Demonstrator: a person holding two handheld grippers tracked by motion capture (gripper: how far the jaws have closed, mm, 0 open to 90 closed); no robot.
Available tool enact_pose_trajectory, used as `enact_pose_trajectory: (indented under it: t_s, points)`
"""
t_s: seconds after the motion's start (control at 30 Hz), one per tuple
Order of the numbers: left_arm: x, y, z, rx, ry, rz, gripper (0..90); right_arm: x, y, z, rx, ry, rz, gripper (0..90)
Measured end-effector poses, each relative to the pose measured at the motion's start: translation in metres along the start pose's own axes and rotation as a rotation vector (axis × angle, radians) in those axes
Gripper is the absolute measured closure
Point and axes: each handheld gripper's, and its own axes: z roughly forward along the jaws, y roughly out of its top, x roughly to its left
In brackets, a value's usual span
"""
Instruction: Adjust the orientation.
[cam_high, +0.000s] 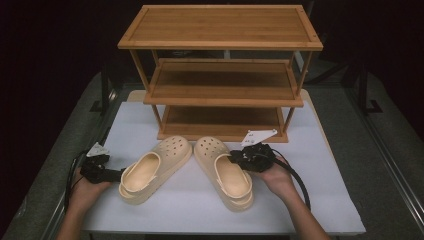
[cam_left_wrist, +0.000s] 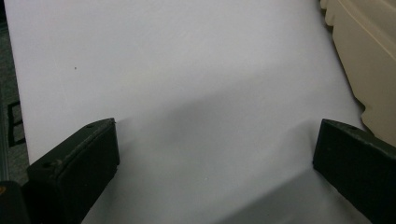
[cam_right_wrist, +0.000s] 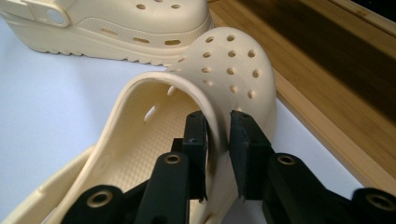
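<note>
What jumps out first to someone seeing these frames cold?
A three-tier wooden shoe rack stands at the back of the white table mat, its shelves bare. In front of it lies a pair of cream perforated foam clogs: the right gripper has its fingers clamped on the rim of the right clog, while the left gripper sits open over the mat beside the left clog.

Matt, foam-like cream clogs (cam_high: 155, 170); wooden rack (cam_high: 220, 75) with visible grain; smooth white sheet (cam_high: 200, 200), perhaps paper; matt black jaws.
</note>
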Motion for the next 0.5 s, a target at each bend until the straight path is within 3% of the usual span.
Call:
enact_pose_trajectory:
  t_s: [0.13,0.2,0.23,0.27,0.37,0.5]
  points:
    - [0.000,0.000,0.000,-0.004,-0.006,-0.006,0.0,-0.002,-0.001,-0.001,-0.008,0.017,0.027,66.2]
    - [0.003,0.000,-0.002,-0.010,-0.031,-0.017,0.0,-0.004,-0.002,-0.003,-0.002,0.007,0.046,55.2]
    - [0.003,0.000,-0.002,-0.010,-0.031,-0.017,0.0,-0.004,-0.002,-0.003,-0.002,0.007,0.046,55.2]
    - [0.004,0.002,-0.006,-0.014,-0.038,-0.022,0.0,-0.005,-0.002,-0.004,-0.003,0.005,0.064,48.2]
    - [0.004,0.006,-0.011,-0.011,-0.032,-0.011,0.0,-0.006,-0.002,-0.007,-0.011,0.002,0.085,39.4]
    - [0.005,0.015,-0.028,-0.063,-0.054,-0.023,0.0,-0.007,-0.002,-0.009,-0.006,0.005,0.104,30.2]
